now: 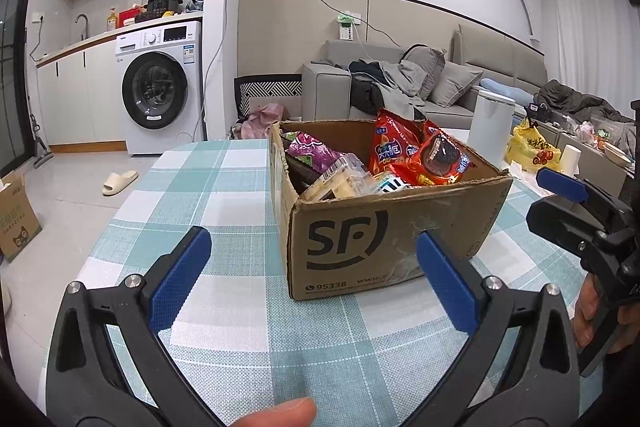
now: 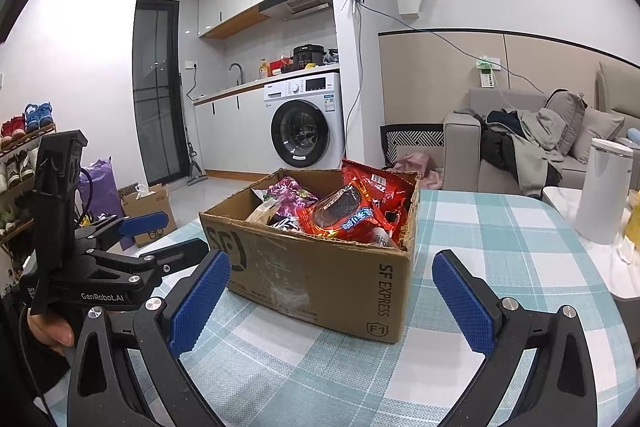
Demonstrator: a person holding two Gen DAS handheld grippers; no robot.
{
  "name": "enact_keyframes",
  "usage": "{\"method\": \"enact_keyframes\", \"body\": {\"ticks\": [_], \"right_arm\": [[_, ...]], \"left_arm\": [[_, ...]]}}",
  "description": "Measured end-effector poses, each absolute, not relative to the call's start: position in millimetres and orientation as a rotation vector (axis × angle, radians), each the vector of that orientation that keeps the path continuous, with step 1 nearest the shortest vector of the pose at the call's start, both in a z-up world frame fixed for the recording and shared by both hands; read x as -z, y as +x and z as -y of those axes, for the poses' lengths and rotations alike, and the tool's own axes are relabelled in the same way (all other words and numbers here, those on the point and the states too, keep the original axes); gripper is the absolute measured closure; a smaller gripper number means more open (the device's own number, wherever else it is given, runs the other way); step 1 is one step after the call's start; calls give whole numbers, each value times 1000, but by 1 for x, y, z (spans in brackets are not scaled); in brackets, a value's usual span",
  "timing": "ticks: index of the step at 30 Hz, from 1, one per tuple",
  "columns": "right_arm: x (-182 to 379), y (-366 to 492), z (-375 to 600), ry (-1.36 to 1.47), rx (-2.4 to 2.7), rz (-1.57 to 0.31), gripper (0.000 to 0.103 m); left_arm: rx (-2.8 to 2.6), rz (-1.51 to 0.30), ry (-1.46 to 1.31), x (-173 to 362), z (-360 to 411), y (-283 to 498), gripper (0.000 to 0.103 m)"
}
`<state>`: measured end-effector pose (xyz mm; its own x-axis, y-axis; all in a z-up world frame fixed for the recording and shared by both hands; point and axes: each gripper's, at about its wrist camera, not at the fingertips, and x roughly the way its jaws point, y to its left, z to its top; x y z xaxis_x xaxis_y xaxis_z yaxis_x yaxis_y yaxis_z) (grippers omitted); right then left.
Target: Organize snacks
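My left gripper (image 1: 314, 281) and right gripper (image 2: 332, 301), jaws apart, empty, face the upright cardboard box (image 1: 384, 239); red snack bags (image 1: 436, 157) stand tilted inside.

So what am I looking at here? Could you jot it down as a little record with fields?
setting: table with a checked cloth in a home
container: open cardboard box standing on the cloth
contents: snack packets, among them a red bag, a purple bag and a red biscuit pack
left gripper: open, empty, short of the box
right gripper: open, empty, short of the box
progress: snacks all in the box, none held
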<state>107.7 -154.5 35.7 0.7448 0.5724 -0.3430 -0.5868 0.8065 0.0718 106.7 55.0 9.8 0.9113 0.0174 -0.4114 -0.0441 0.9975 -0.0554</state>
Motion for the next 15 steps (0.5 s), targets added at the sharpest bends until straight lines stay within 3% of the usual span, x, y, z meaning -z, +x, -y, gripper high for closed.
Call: {"method": "enact_keyframes", "body": {"ticks": [15], "right_arm": [[-36, 110, 155, -31, -641, -362, 0]], "left_arm": [[-31, -422, -64, -10, -55, 105, 1]]}}
